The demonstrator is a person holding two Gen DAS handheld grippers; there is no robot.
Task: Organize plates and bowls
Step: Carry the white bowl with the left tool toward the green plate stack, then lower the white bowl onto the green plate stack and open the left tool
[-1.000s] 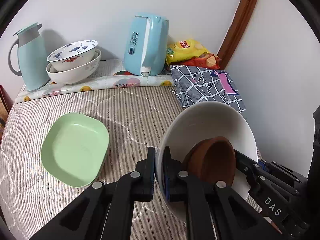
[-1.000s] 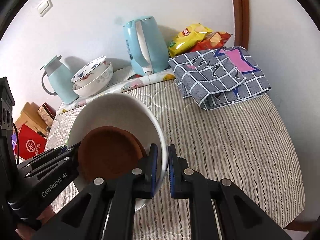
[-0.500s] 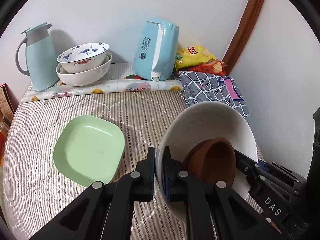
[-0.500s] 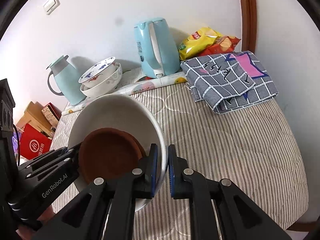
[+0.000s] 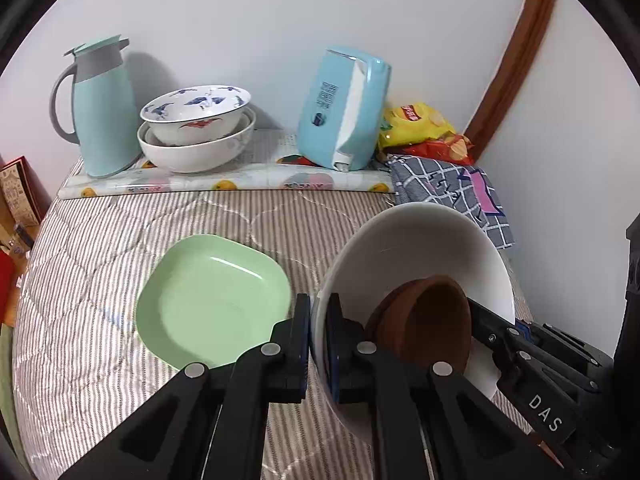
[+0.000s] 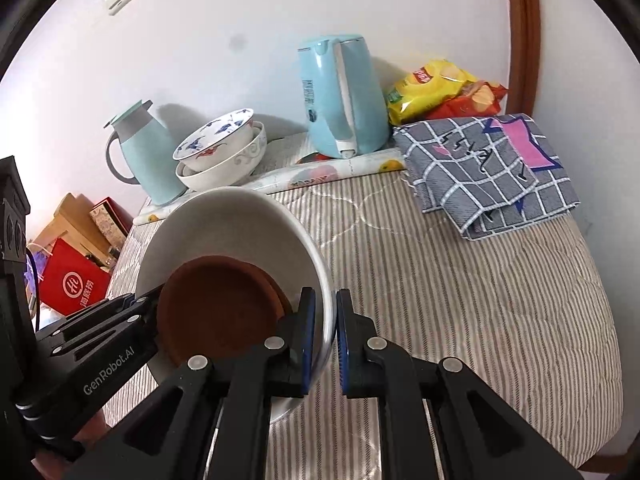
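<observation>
Fingers (image 5: pixel 303 320) of L gripper (image 5: pixel 318 322) and R gripper (image 6: pixel 325 320) each pinch opposite rims of white bowl (image 5: pixel 416 240), held tilted above striped cloth (image 6: pixel 460 280). Brown dish (image 6: pixel 216 308) inside bowl. Green plate (image 5: pixel 212 300) flat on cloth, just left of bowl.

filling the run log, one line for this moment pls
left gripper: shut on white bowl rim | right gripper: shut on opposite rim | brown dish inside
</observation>
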